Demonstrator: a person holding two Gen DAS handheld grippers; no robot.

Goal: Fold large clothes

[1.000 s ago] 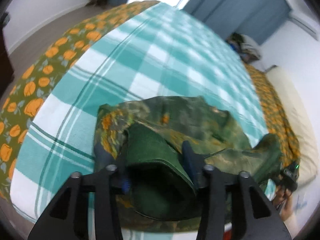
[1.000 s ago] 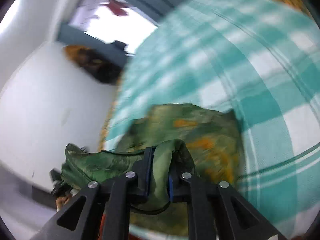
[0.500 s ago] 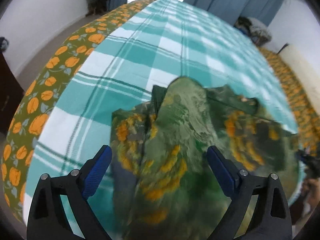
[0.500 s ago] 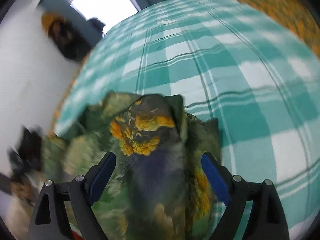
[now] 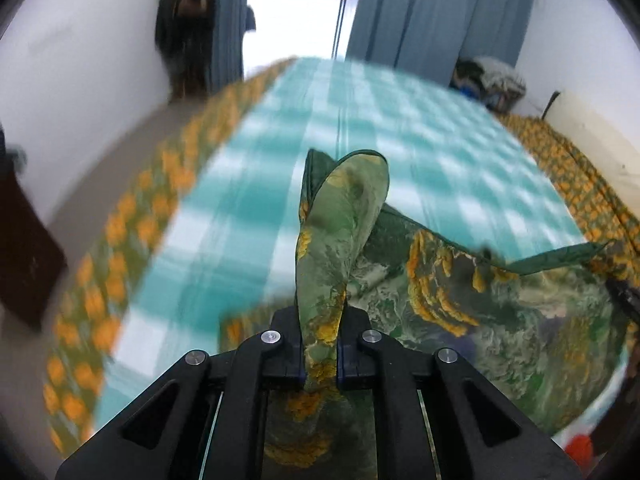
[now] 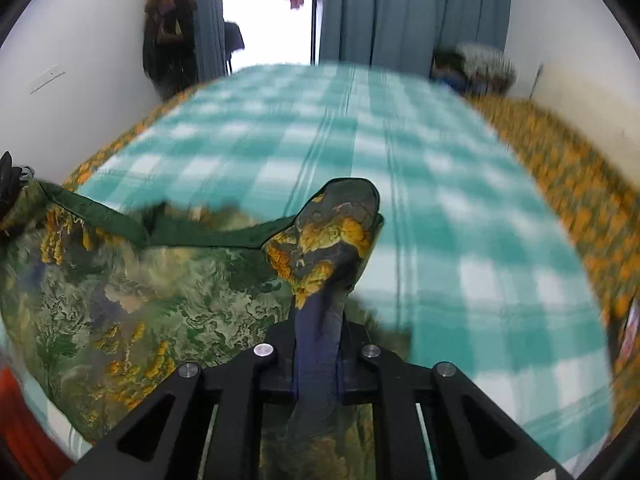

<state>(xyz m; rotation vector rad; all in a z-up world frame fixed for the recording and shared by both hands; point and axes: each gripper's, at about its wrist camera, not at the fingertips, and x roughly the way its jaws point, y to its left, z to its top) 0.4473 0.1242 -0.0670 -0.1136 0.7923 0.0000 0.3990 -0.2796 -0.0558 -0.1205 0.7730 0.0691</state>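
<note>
Left wrist view: the left gripper (image 5: 319,354) is pinching a fold of the green garment (image 5: 500,304); its jaws have just been closing, and cloth stands between them.
Cloth at the left gripper: a loop of green and orange fabric rises from between the jaws and curls over above them.
Rest of the garment, left view: it spreads to the right of the gripper, lifted along a dark green edge, with orange patches across it.
Bed, left view: the teal and white checked bed cover (image 5: 360,120) runs ahead of the gripper, blurred; an orange flowered sheet (image 5: 132,216) borders it to the left and right.
Right wrist view: the right gripper (image 6: 318,364) is pinching another fold of the same garment (image 6: 160,300); its jaws have just been closing, with fabric caught between them.
Cloth at the right gripper: a dark blue strip sits between the jaws and a rounded flap with orange print stands above them.
Rest of the garment, right view: it hangs to the left of the gripper, its dark green hem stretched toward the left edge.
Room ahead: blue curtains (image 6: 400,12) and a bright doorway beyond the far end of the bed.
</note>
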